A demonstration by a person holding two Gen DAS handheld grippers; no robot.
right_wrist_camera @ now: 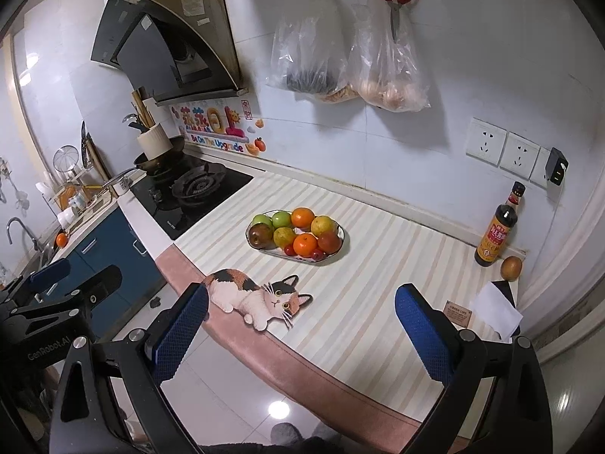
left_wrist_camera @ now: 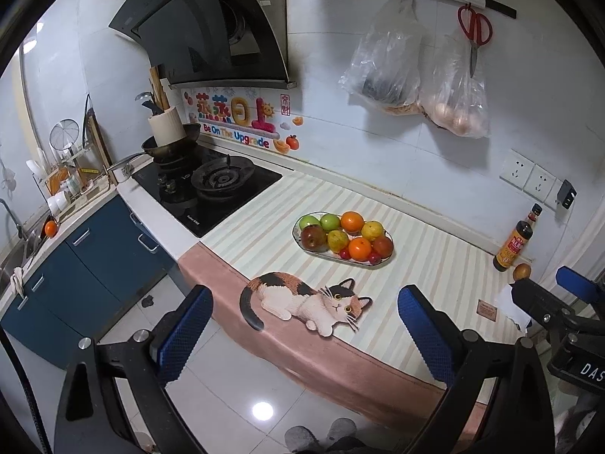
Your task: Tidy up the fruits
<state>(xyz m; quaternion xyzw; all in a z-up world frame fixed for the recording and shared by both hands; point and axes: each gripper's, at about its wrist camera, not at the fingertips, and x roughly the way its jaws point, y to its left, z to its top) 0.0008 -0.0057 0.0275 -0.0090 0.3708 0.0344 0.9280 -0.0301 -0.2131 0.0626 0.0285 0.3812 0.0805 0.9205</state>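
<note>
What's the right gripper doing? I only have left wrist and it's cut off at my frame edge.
Observer: The right gripper is wide open and holds nothing.
Operator: What's the white thing it hides from me?
Observer: A white sheet at the mat's far right corner, lying over something black. I can't tell what.
Operator: Any marking on my own gripper's body?
Observer: Yes. The left gripper reads GenRobot.AI on its side.
</note>
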